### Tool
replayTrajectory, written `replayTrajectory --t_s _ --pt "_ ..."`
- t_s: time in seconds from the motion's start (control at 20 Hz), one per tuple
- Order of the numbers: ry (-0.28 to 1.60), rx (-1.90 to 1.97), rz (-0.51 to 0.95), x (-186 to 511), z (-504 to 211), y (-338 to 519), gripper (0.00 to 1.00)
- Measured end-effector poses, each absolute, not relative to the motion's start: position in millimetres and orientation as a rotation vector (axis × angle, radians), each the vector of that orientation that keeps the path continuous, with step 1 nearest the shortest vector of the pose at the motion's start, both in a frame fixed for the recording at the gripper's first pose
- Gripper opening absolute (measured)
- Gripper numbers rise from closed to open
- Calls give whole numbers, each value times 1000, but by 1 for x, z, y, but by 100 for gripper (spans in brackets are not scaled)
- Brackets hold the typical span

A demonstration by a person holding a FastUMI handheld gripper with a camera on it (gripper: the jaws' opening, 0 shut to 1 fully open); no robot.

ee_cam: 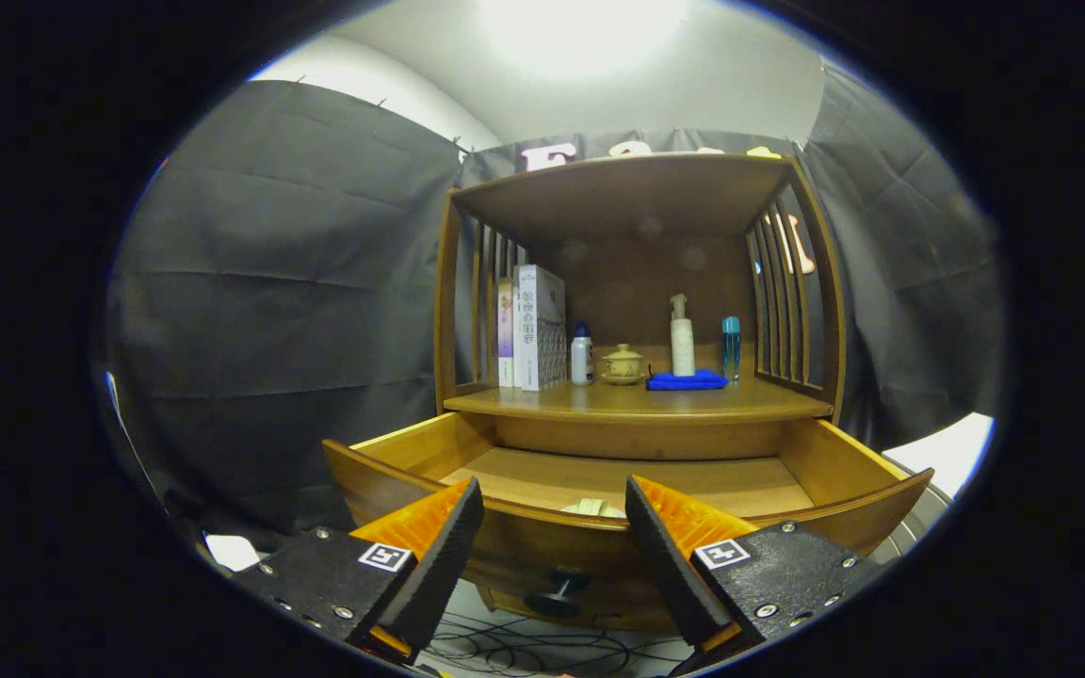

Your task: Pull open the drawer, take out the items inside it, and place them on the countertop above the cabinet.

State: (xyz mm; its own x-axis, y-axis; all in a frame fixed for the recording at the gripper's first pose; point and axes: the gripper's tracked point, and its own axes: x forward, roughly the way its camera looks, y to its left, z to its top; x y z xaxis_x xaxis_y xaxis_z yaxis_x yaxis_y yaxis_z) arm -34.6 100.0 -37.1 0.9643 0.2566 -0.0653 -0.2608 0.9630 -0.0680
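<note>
A wooden cabinet stands ahead with its drawer (411,443) pulled out toward me. The drawer's dark round knob (558,591) shows on the front panel, low between my fingers. Inside the drawer, close behind the front panel, a pale cream item (592,508) peeks over the rim; most of it is hidden. The countertop (637,400) lies above the drawer, under a wooden shelf roof. My gripper (554,532) is open, held just in front of the drawer front, with nothing between its fingers.
On the countertop stand books (535,328) at the left, a small white bottle (582,355), a lidded ceramic cup (622,364), a blue folded cloth (687,380), a white pump bottle (682,337) and a blue-capped bottle (731,347). Slatted side walls flank them. Cables (524,650) lie on the floor below.
</note>
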Motion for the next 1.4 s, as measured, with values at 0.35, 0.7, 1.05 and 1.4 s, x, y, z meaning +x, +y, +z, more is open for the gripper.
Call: replayTrajectory --t_s 0.35,0.7,1.05,1.4 --pt "196 -35 255 19 -37 98 93" --pt "478 -31 242 64 -67 96 92" --pt "759 -18 261 65 -114 96 85" --pt "843 -7 240 64 -124 88 69"
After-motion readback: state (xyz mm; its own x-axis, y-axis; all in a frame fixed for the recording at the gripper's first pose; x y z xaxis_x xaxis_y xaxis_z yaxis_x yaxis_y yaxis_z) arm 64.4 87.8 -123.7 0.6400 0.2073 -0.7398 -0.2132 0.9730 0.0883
